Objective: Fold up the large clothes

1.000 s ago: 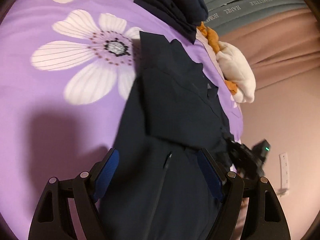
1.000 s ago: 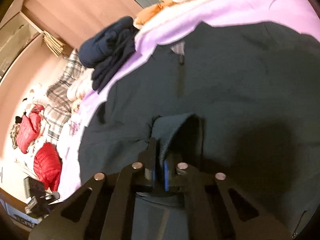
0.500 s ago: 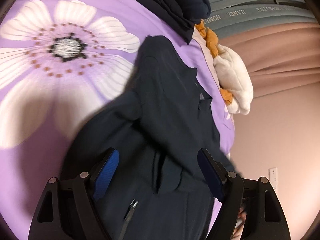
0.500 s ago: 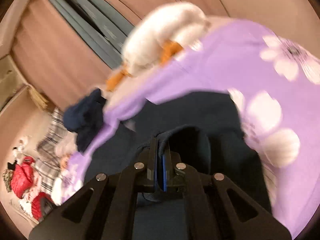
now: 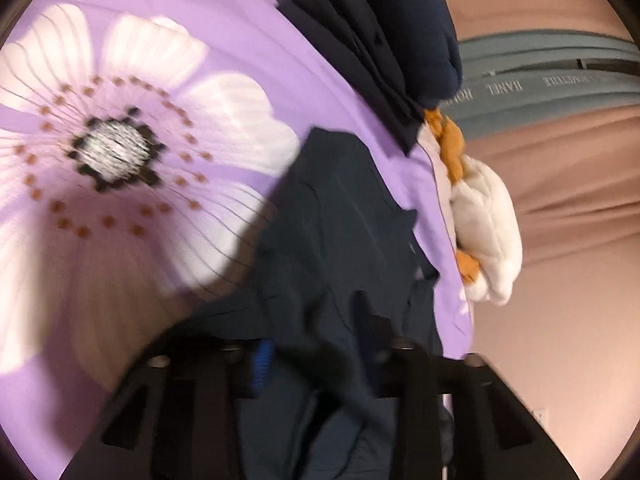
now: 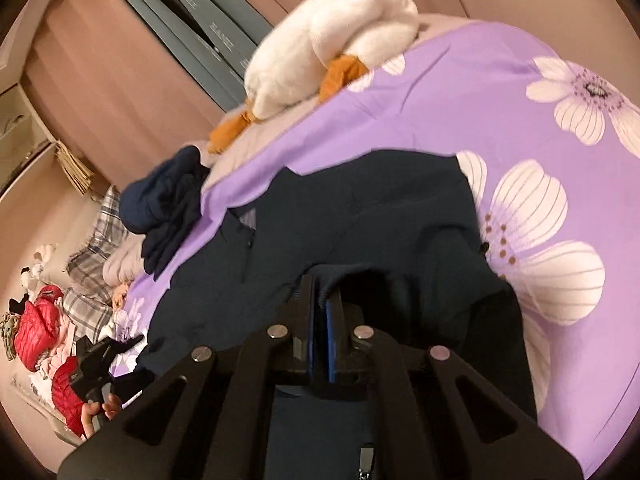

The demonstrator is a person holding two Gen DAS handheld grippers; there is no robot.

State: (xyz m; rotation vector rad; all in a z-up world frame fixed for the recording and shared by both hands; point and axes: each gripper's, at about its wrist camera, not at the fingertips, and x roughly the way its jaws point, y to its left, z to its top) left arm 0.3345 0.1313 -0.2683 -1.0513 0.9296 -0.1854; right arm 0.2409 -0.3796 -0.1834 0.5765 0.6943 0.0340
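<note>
A large dark navy garment (image 5: 340,248) lies on a purple bedspread (image 5: 120,80) with white flowers; it also shows in the right wrist view (image 6: 380,216). My right gripper (image 6: 322,300) is shut on a ribbed hem of the garment and holds it lifted. My left gripper (image 5: 316,356) is over the garment's near part; the frame is blurred, its jaws look narrowed with dark cloth between them. The left gripper also shows at the lower left of the right wrist view (image 6: 104,360).
A folded stack of navy clothes (image 5: 384,40) lies at the far edge of the bed, also seen in the right wrist view (image 6: 160,204). A white and orange plush toy (image 6: 328,48) lies beside it. Red jackets (image 6: 36,328) and plaid bedding lie on the floor.
My left gripper's jaws have closed in from wide open onto the garment. My right gripper has lifted the hem and swung it over the bed.
</note>
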